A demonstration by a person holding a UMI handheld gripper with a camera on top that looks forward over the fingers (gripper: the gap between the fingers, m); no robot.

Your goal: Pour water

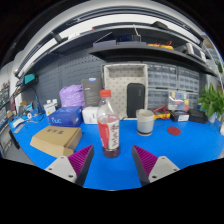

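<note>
Gripper (113,160): fingers apart, bottle (108,124) standing between them, ungripped. Cup (146,121) beside, mid-worktop (190,145). We judge an off-centre close could topple the bottle.

The bottle (108,128) label's print is unreadable.

A bright blue table (190,140) carries a clear plastic bottle with a red cap and red label (108,125) at centre, a grey paper cup (145,122) at its two o'clock, a flat brown cardboard box (56,140) at nine o'clock, and a small red lid (173,130) at three o'clock.
</note>
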